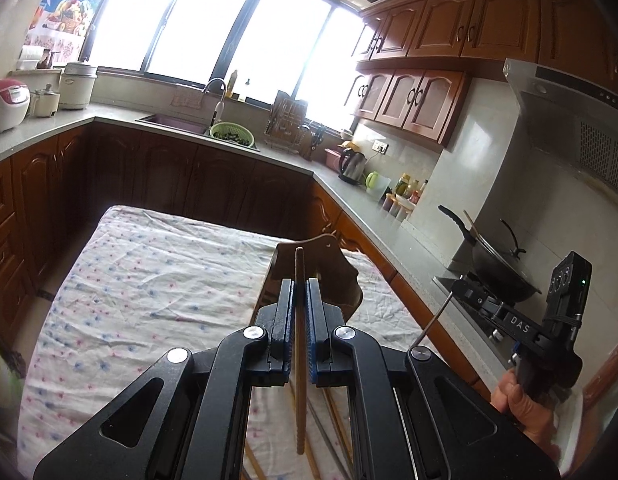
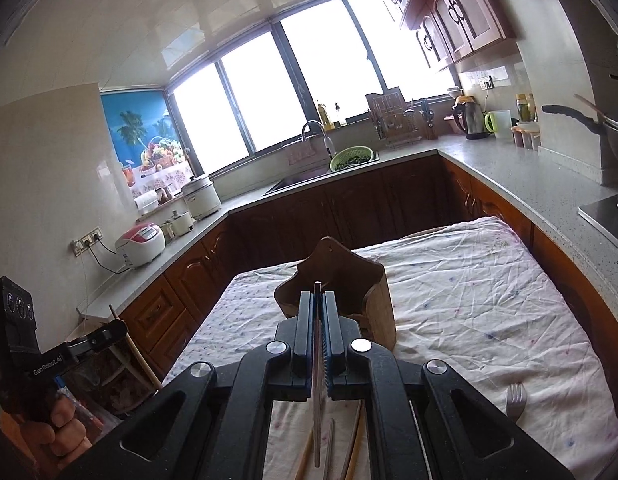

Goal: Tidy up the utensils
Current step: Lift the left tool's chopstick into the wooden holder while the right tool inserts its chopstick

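Note:
My left gripper [image 1: 300, 280] is shut on a wooden chopstick [image 1: 300, 380], which stands nearly upright between its blue pads, its tip poking above them. In front of it a brown wooden utensil holder [image 1: 337, 264] stands on the cloth-covered table [image 1: 149, 280]. My right gripper [image 2: 318, 293] is shut on a thin metal chopstick [image 2: 317, 412], with the same wooden holder [image 2: 373, 292] just ahead and slightly right. Several more chopsticks [image 2: 353, 444] lie on the cloth under the right gripper. A metal fork [image 2: 515, 400] lies at the table's near right. Each wrist view shows the other gripper held by a hand.
Grey counters over brown cabinets wrap around the table. A sink with a green colander [image 1: 232, 134] sits at the back, rice cookers [image 1: 7, 104] to the left. A kettle [image 1: 351, 164], jars and a wok [image 1: 497, 264] on the stove stand along the right counter.

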Demonstrator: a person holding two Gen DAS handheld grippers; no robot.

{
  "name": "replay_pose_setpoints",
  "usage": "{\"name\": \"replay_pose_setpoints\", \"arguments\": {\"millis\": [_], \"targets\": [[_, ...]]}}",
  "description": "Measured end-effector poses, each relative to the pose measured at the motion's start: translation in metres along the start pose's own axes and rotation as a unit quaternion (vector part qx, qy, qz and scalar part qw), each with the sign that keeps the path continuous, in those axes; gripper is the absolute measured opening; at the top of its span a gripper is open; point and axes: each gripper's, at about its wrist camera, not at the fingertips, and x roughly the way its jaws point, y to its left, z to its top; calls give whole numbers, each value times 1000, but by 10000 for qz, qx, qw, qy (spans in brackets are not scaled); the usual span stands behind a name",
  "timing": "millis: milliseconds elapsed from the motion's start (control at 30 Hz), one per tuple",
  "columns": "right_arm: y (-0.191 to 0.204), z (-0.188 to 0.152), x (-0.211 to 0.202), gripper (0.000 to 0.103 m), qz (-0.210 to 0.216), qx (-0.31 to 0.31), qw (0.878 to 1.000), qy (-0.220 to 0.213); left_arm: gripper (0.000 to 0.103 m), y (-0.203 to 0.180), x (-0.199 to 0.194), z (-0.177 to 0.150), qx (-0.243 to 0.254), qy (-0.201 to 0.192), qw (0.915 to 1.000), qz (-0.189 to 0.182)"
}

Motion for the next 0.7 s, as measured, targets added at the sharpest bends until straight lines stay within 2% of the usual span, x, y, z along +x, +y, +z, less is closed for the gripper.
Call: {"name": "replay_pose_setpoints", "arguments": {"millis": [300, 467, 600, 700], "targets": [[-5, 60, 19, 4, -151, 39, 9963, -845, 4, -6, 35, 62, 54, -797, 9968, 2], [-16, 86, 43, 4, -315, 142, 9923, -1193, 4, -5, 66, 98, -87, -1190, 9928, 50], [-27, 93, 68, 4, -382, 212, 9912, -1247, 4, -1, 105, 111, -155, -1237, 9920, 211], [-34, 84, 91, 4, -448, 223, 9917, -1186, 4, 5, 137, 105, -224, -1165, 9922, 383]]}}
